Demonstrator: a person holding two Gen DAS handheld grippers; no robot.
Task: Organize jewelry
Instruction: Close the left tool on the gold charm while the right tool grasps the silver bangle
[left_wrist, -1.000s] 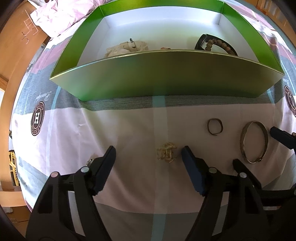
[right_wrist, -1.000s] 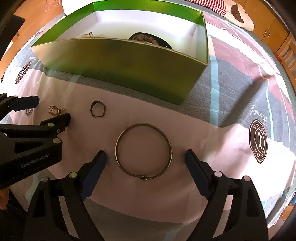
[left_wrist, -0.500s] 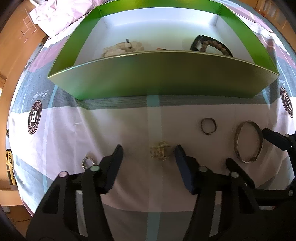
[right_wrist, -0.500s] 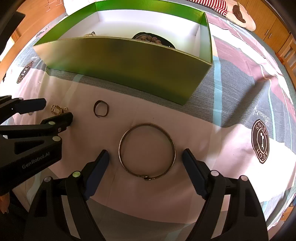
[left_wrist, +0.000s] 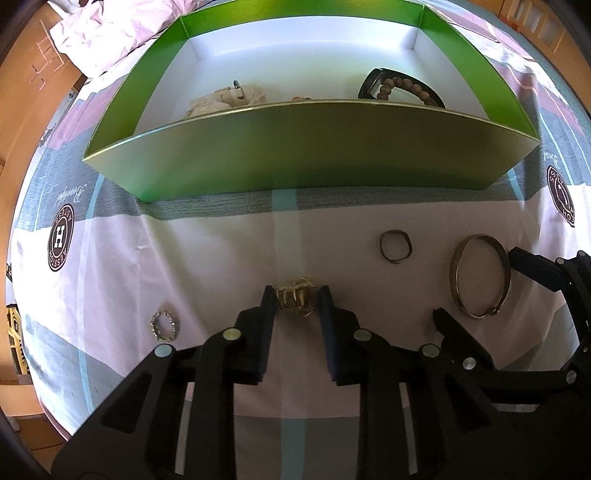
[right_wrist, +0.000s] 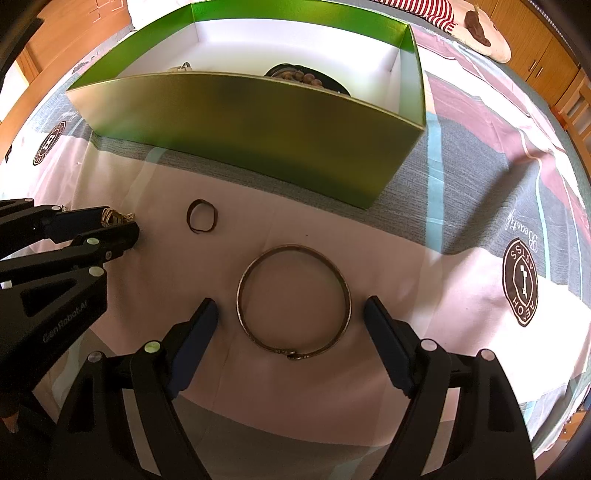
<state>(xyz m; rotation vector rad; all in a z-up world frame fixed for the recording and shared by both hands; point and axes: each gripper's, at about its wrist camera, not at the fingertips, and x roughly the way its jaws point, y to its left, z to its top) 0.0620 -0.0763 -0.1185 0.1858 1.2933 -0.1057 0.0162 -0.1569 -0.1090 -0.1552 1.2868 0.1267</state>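
Observation:
My left gripper (left_wrist: 297, 301) is shut on a small gold ornament (left_wrist: 297, 300) that lies on the cloth; the ornament also shows in the right wrist view (right_wrist: 114, 217). My right gripper (right_wrist: 291, 314) is open, its fingers on either side of a large bronze bangle (right_wrist: 293, 300) flat on the cloth. The bangle also shows in the left wrist view (left_wrist: 480, 275). A small dark ring (left_wrist: 395, 251) lies between the two pieces. A green box (left_wrist: 306, 162) stands behind, holding a bead bracelet (left_wrist: 402, 88) and pale jewelry (left_wrist: 229, 99).
A small beaded ring (left_wrist: 165, 325) lies left of my left gripper. The patterned cloth (right_wrist: 480, 221) covers the table. A pink pillow (left_wrist: 103, 33) lies at the far left, wooden cabinets (right_wrist: 546, 44) at the far right.
My left gripper's fingers have closed in from wide apart onto the gold ornament. My right gripper has crept forward around the bangle and stayed open.

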